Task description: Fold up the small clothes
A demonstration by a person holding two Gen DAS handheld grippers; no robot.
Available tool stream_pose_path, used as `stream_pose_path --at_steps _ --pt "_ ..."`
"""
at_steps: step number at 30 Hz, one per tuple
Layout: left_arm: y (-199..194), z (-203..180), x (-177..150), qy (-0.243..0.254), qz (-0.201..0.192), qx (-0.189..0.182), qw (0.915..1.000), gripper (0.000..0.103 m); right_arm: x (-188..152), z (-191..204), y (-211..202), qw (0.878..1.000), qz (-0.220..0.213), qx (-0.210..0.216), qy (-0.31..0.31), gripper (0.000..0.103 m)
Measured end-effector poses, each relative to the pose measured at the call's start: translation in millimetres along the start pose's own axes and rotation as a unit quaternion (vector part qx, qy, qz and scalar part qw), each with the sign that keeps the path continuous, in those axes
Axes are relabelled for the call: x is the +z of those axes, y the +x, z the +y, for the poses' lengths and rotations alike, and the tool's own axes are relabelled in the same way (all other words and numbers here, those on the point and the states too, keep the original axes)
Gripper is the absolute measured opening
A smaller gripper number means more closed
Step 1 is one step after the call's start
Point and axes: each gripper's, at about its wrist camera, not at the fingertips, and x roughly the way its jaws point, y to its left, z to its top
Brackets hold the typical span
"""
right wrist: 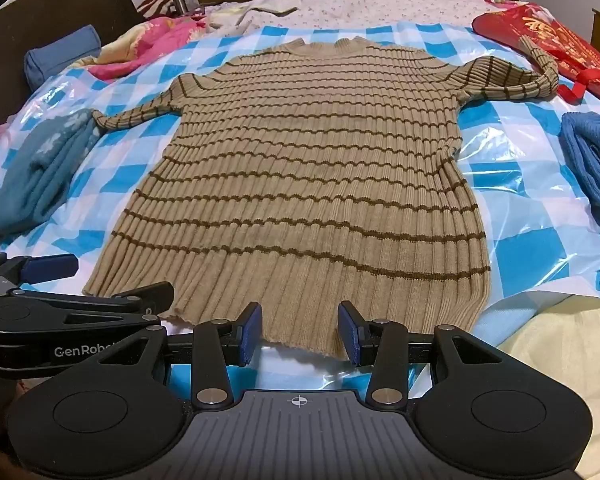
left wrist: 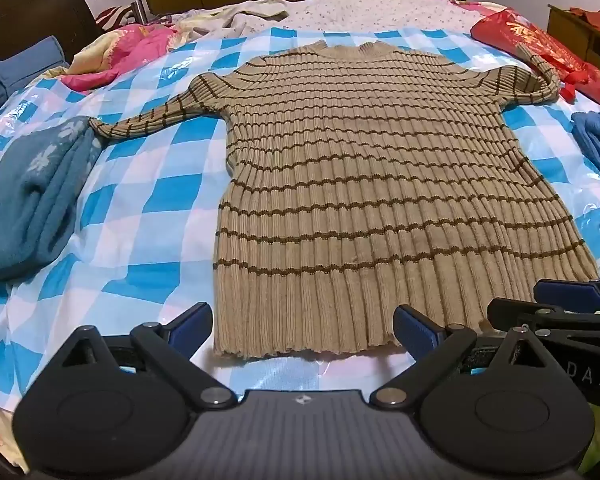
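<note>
A tan ribbed sweater with thin brown stripes (left wrist: 364, 168) lies flat on the blue-and-white checked plastic sheet (left wrist: 140, 208), neck away from me, both sleeves spread out; it also shows in the right wrist view (right wrist: 308, 184). My left gripper (left wrist: 303, 330) is open and empty, its fingers straddling the left part of the hem. My right gripper (right wrist: 299, 332) is open and empty at the hem's middle. The right gripper shows at the right edge of the left wrist view (left wrist: 556, 300). The left gripper shows at the left of the right wrist view (right wrist: 60, 280).
A folded teal garment (left wrist: 32, 200) lies at the left, touching the sweater's left cuff. A blue knit garment (right wrist: 592, 160) lies at the right. A red bag (left wrist: 540, 52) is at the far right, pink bedding (left wrist: 120, 56) at the far left, and a dark headboard (left wrist: 28, 12) beyond it.
</note>
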Motion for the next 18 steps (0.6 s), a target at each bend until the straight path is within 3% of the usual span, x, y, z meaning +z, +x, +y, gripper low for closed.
stream_pose_path --at_steps 18 --pt "0.7 3.9 -2.0 -0.008 0.005 -0.006 0.9999 0.103 1.3 -2.4 -3.7 1.0 -0.01 -0.005 0.005 0.047"
